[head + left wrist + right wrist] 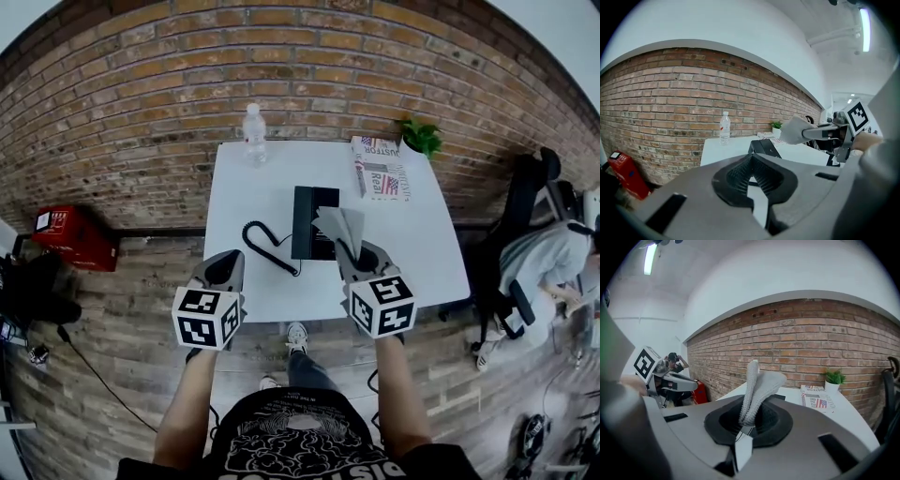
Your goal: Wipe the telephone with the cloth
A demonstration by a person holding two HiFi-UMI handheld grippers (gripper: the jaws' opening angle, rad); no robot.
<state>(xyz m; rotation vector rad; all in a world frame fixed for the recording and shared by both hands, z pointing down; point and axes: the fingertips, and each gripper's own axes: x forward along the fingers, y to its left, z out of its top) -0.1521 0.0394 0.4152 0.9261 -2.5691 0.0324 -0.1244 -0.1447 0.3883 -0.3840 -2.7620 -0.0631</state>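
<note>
Now R claw (345,246) clamped on folded grey cloth (339,225), poised over black desk telephone (306,221) for wiping; L claw (232,255) closed, empty, idle by white tabletop (417,253) edge.

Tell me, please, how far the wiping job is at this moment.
Done: the cloth is picked up and clamped in the right tool. In hand: the cloth is held in the air near the telephone; the left gripper view shows it apart from it. Left: all the wiping itself. The left tool is shut and empty.
</note>
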